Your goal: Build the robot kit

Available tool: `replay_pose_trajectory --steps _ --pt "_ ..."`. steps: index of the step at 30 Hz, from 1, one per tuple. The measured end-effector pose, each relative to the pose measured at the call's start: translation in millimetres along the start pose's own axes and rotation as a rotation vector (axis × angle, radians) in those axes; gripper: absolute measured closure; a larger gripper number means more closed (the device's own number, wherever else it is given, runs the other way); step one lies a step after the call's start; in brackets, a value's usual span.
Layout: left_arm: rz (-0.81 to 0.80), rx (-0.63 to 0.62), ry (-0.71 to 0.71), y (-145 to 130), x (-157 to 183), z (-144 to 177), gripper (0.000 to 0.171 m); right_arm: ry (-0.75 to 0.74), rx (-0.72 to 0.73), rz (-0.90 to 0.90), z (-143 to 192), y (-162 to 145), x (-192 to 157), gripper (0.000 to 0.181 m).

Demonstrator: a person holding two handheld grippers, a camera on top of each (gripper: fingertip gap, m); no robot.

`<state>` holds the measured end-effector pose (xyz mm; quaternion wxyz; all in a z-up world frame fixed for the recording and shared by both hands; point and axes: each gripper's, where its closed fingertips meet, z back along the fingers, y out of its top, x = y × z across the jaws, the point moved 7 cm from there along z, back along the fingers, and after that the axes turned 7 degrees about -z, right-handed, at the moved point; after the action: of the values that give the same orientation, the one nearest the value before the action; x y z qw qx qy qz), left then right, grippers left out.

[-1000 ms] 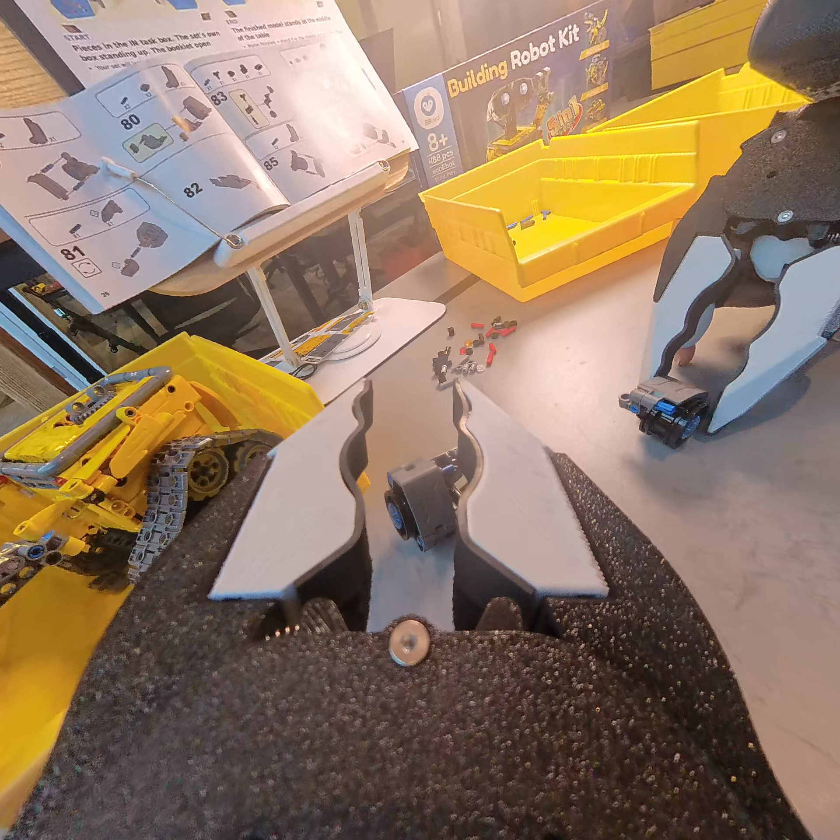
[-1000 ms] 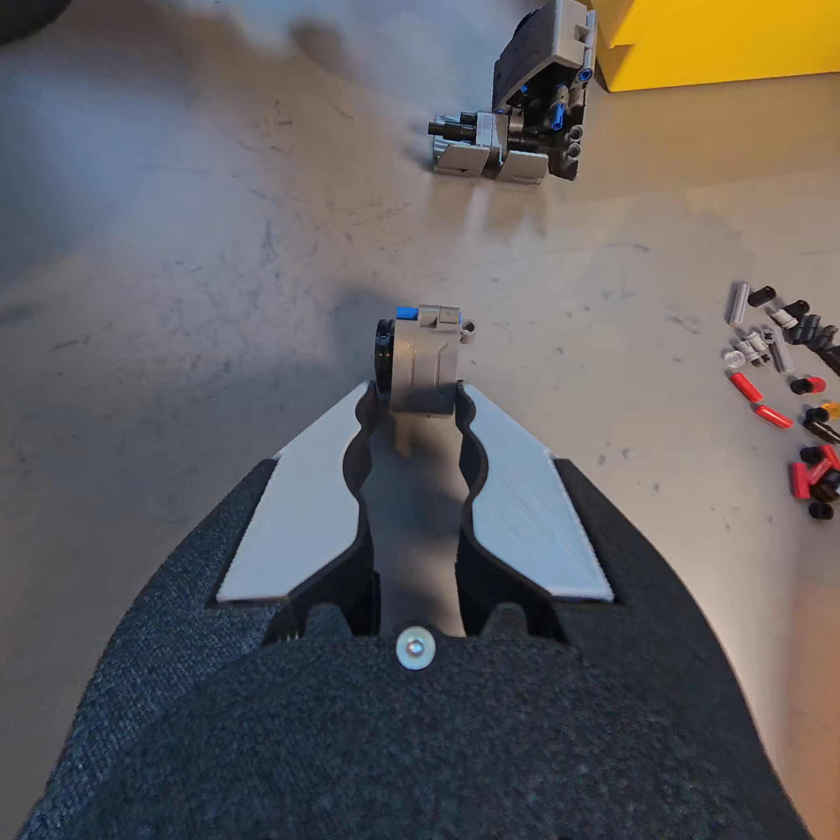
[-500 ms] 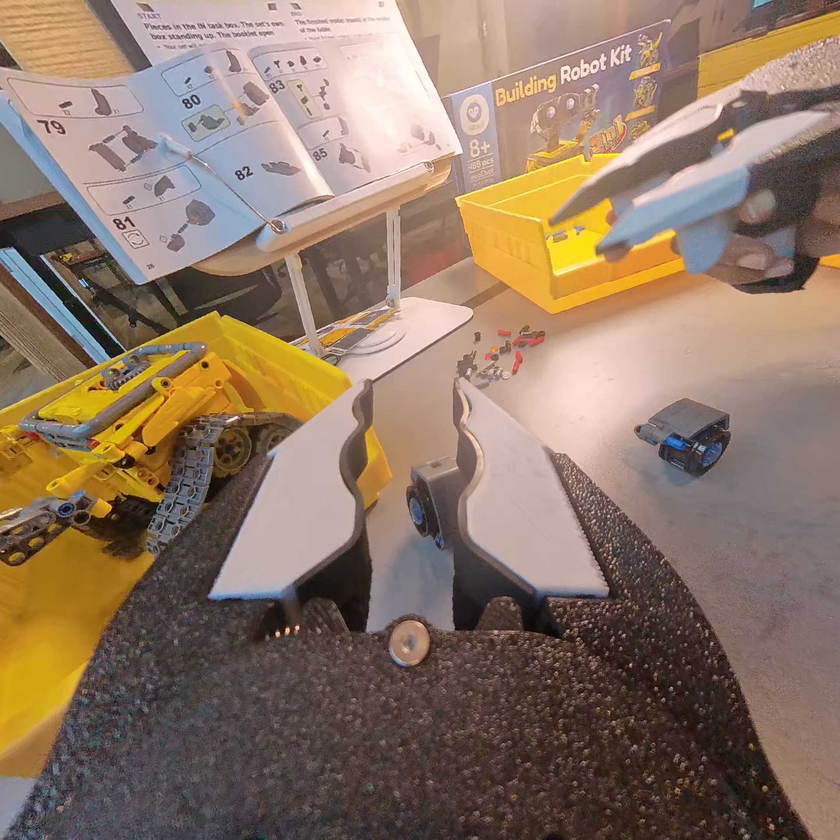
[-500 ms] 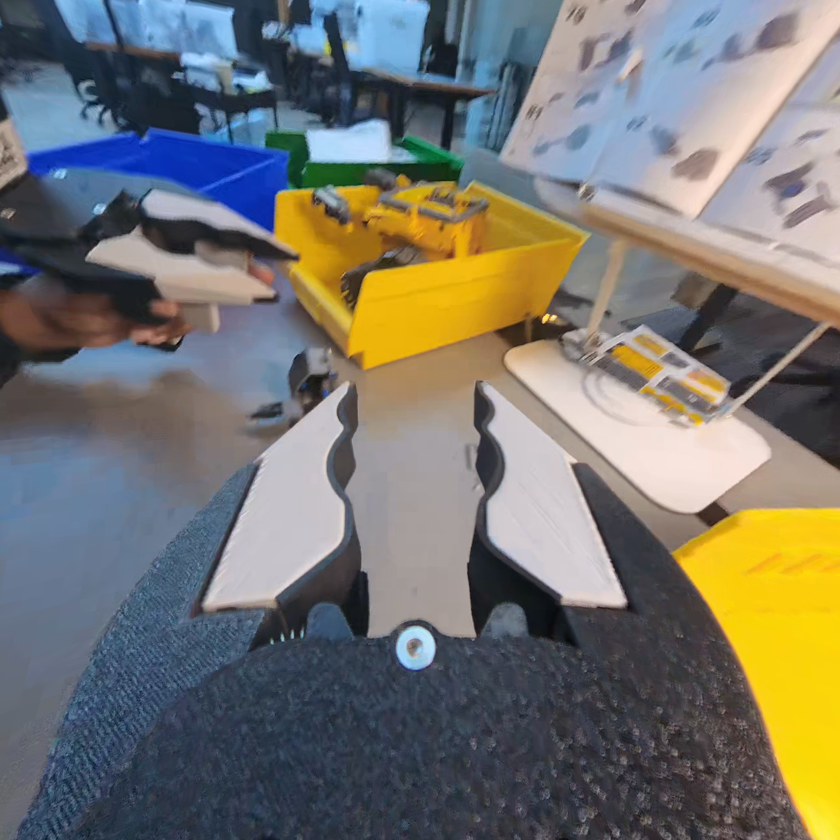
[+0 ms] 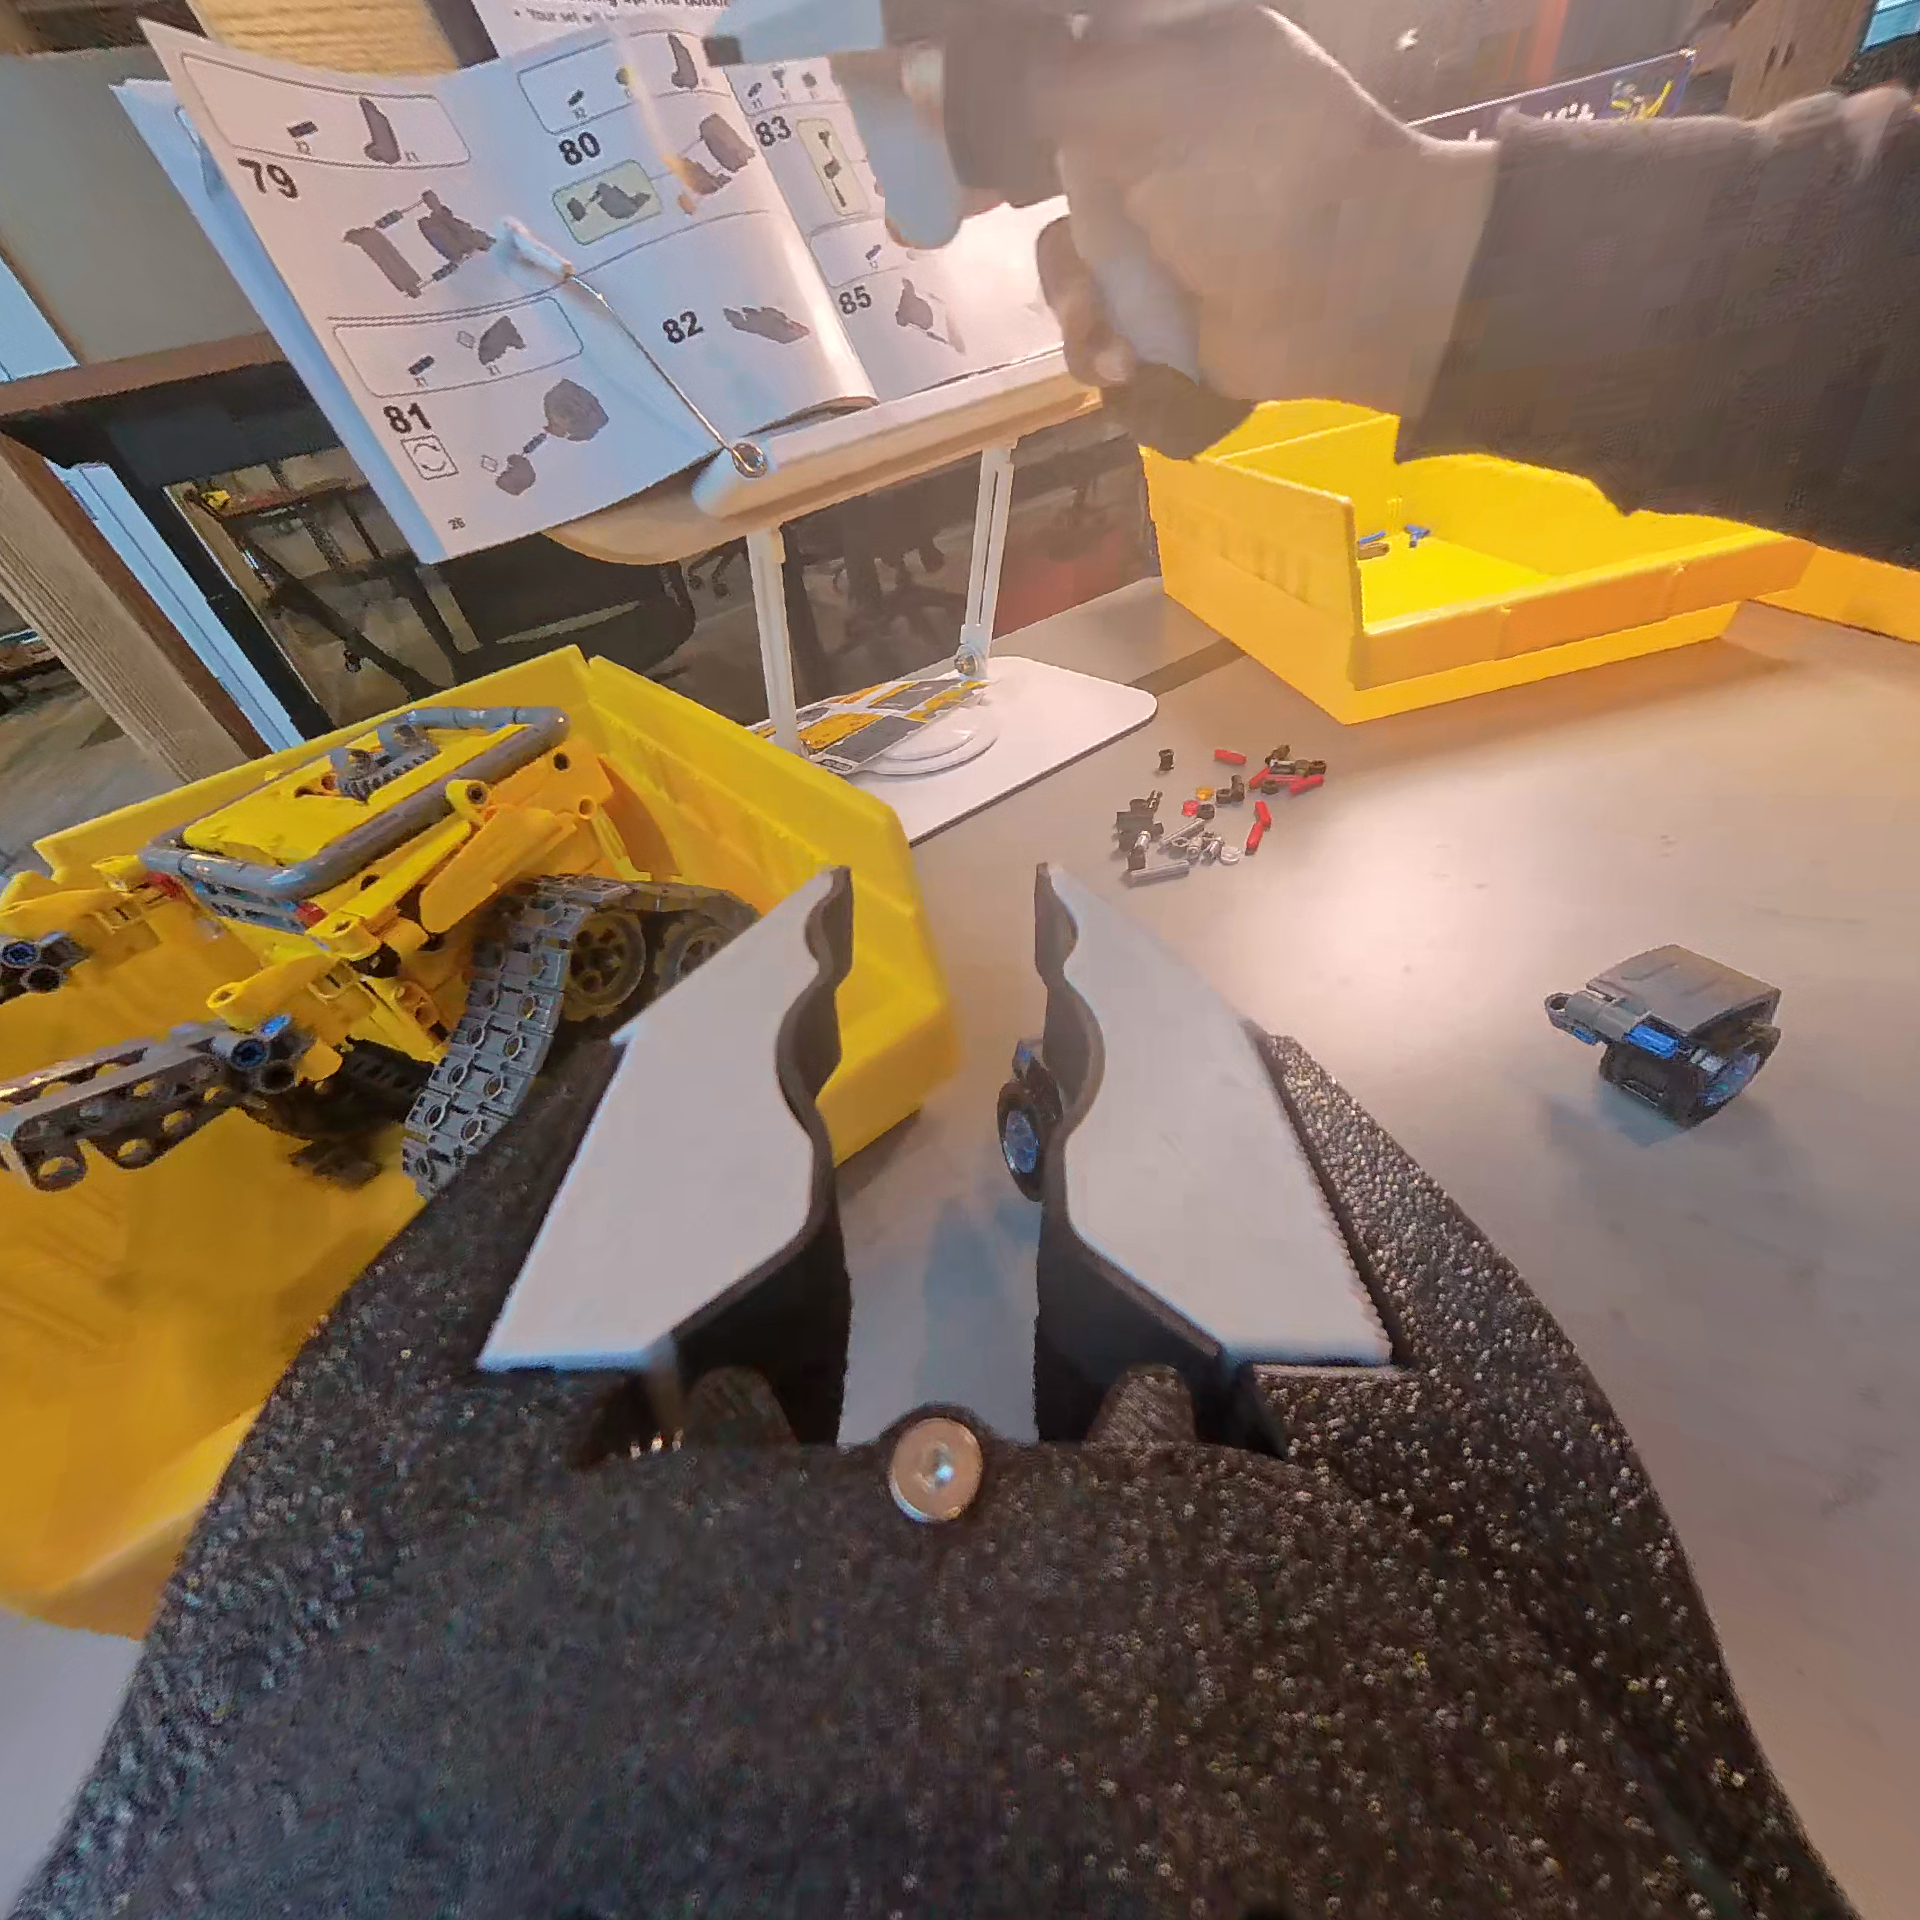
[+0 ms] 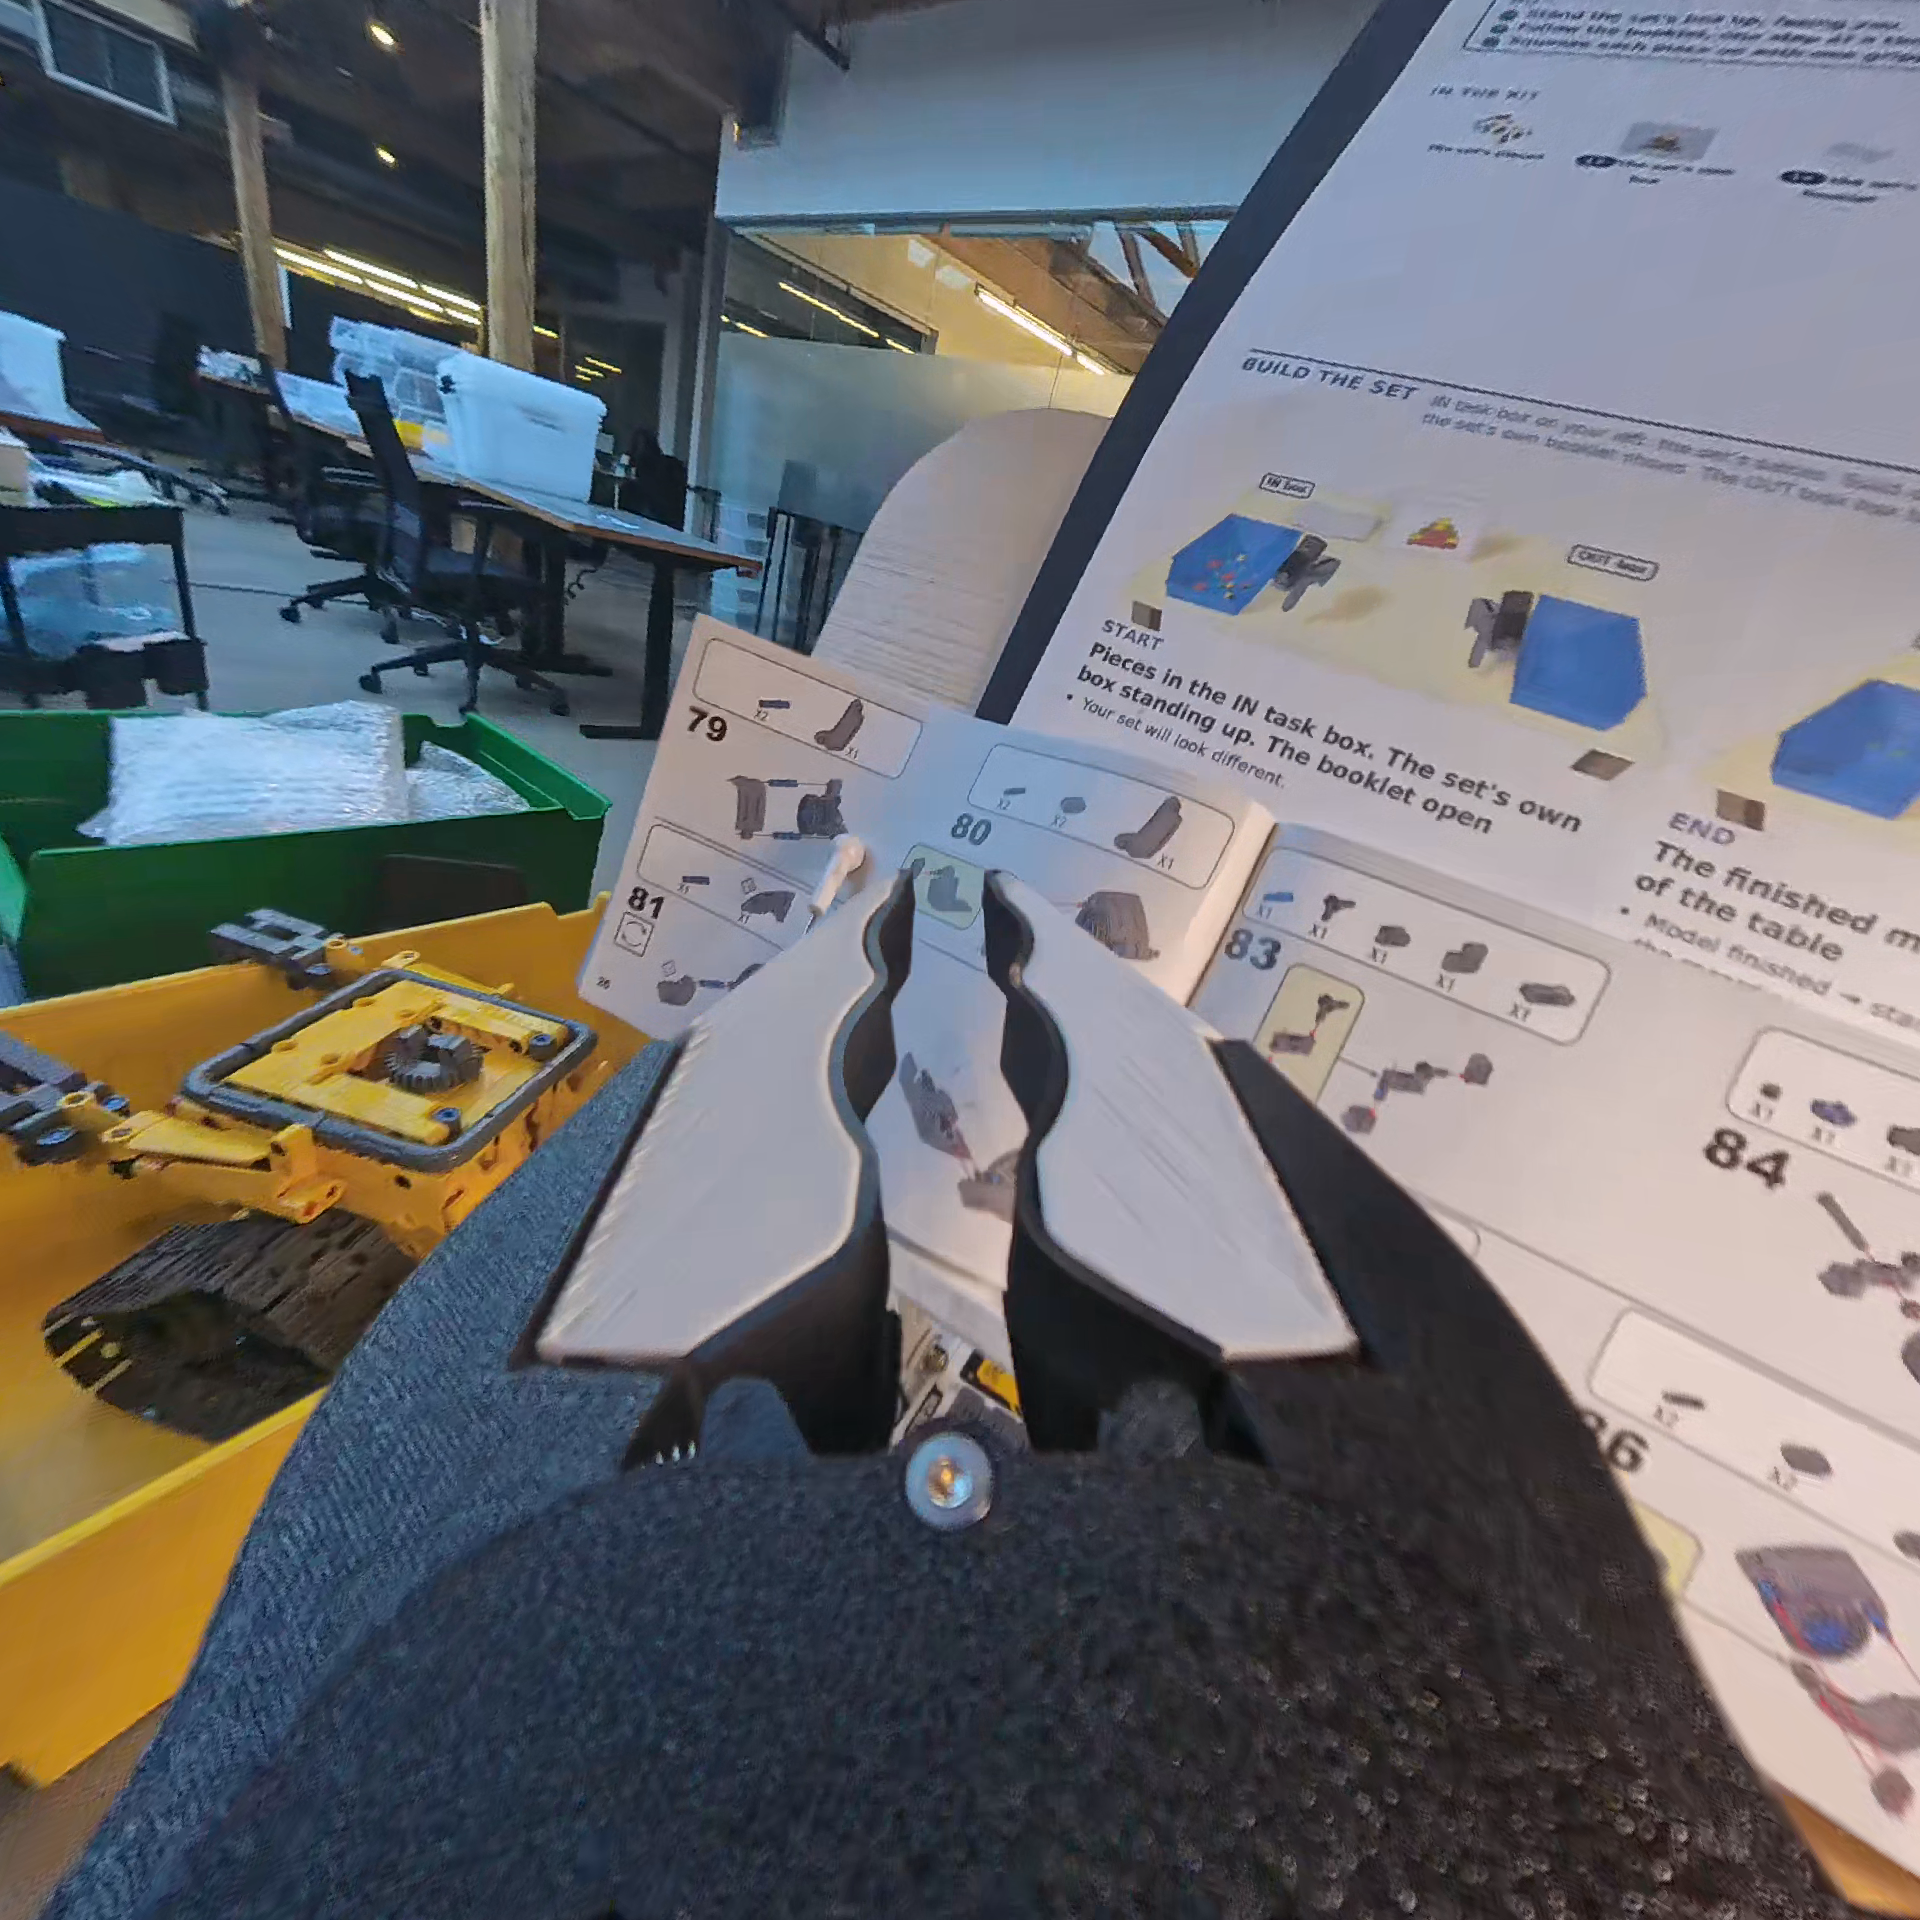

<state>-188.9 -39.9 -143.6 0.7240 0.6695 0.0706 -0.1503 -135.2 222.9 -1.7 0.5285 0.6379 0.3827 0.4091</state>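
Left gripper (image 5: 940,914): fingers apart with nothing between them; it hovers low over the grey table (image 5: 1558,1299).
Small wheel part (image 5: 1023,1127): dark with a blue hub, on the table, showing just behind the inner edge of the left gripper's right finger (image 5: 1174,1143); contact cannot be told.
Right gripper (image 6: 948,888): raised in front of the open instruction booklet (image 6: 1039,831); fingers nearly together with a narrow gap at the tips, holding nothing. Whether the tips touch the page cannot be told.
Right hand (image 5: 1226,197): blurred in the left wrist view, in a dark sleeve, high up before the booklet.
Booklet stand (image 5: 977,717): white, on the table, bearing the booklet.
Grey and blue sub-assembly (image 5: 1662,1023): alone on the table, well to the right of the left gripper.
Loose small parts (image 5: 1216,805): red, black and grey, scattered near the stand's base.
Yellow bin (image 5: 727,790): just left of the left gripper, holding a yellow tracked model (image 5: 395,914).
Second yellow bin (image 5: 1455,582): farther back on the right.
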Motion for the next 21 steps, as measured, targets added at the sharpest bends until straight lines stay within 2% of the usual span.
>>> replay_pose_trajectory --steps 4,7,21 --pt "0.014 0.003 -0.006 0 -1 0 0.137 -0.044 -0.027 0.05 -26 -3 2 0.181" --pt "0.018 0.003 -0.01 0 -1 0 0.137 -0.081 -0.061 0.055 -35 -11 3 0.181" --pt "0.017 -0.007 -0.016 -3 1 -2 0.137 -0.095 -0.078 0.046 -34 -21 8 0.181"
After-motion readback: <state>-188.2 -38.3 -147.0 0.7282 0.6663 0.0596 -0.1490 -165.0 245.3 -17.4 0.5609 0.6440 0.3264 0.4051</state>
